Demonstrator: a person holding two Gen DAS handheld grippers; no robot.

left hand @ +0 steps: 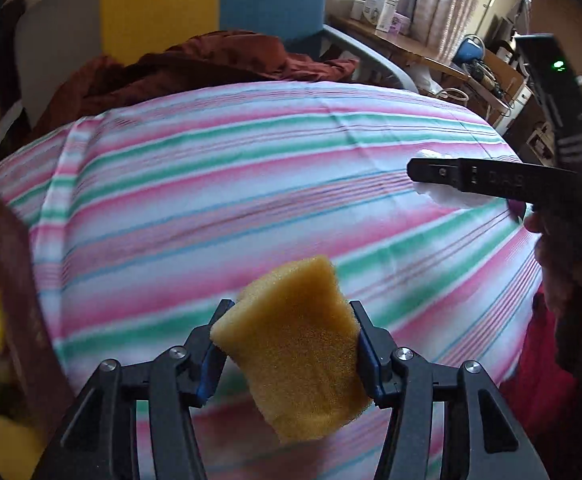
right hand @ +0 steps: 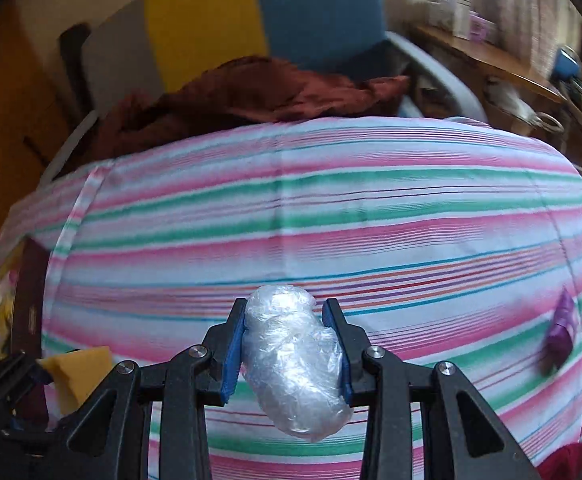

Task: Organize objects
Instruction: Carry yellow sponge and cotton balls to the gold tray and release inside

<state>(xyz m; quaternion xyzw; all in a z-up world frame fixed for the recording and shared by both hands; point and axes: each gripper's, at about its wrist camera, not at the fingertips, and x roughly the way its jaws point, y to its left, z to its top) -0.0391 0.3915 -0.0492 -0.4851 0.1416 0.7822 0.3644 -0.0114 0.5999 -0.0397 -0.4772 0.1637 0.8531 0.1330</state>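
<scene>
My left gripper is shut on a yellow sponge and holds it above the striped bedsheet. My right gripper is shut on a wad of clear plastic wrap, also above the sheet. In the left wrist view the right gripper reaches in from the right with the white wad showing behind its finger. In the right wrist view the sponge and the left gripper show at the lower left. A small purple packet lies on the sheet at the right.
A crumpled dark red cloth lies at the far edge of the bed. A dark red box with colourful items stands at the left edge. A wooden desk with boxes and clutter stands beyond the bed at the right.
</scene>
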